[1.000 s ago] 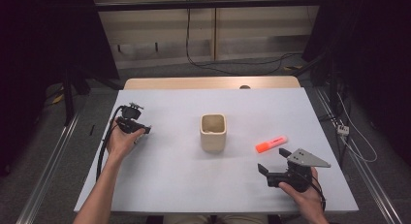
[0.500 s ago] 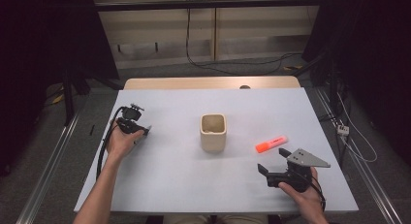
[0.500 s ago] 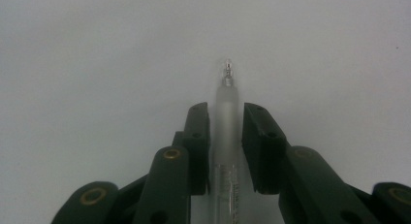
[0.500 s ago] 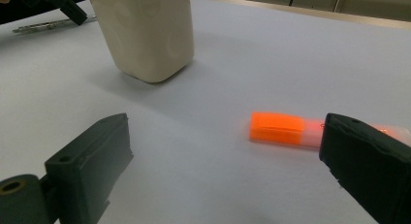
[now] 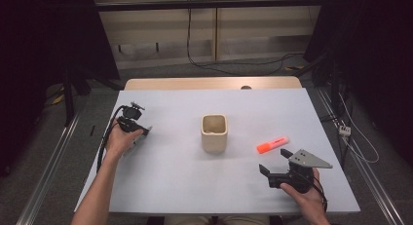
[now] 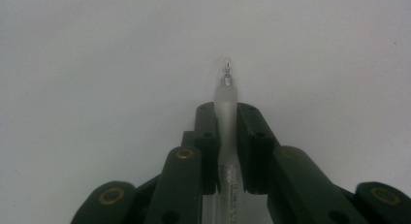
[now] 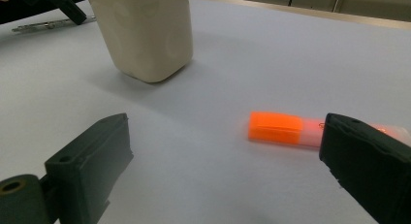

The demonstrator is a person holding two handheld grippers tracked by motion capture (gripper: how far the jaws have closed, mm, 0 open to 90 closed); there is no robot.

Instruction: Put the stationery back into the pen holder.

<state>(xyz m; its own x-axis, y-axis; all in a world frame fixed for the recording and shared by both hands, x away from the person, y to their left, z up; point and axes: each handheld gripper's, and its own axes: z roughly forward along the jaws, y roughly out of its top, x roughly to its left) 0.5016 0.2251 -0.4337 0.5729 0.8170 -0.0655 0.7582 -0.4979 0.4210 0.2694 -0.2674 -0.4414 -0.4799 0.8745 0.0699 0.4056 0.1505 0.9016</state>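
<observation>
My left gripper (image 5: pixel 138 132) rests at the table's left side, shut on a clear frosted pen (image 6: pixel 226 90). The pen's tip sticks out past the jaws over the bare tabletop. A cream square cup (image 5: pixel 215 133) stands upright at the table's middle. To its right lies an orange highlighter (image 5: pixel 272 144). My right gripper (image 5: pixel 274 161) sits near the front right, open, with the highlighter just beyond its jaws. In the right gripper view the highlighter (image 7: pixel 278 128) lies partly behind the right jaw, and the cup (image 7: pixel 143 30) stands at the upper left.
The white table (image 5: pixel 170 176) has a wooden strip (image 5: pixel 209 83) along its far edge. Cables trail from both grippers. Dark floor and metal rails flank the table. The left hand's gripper (image 7: pixel 58 3) shows far off beside the cup.
</observation>
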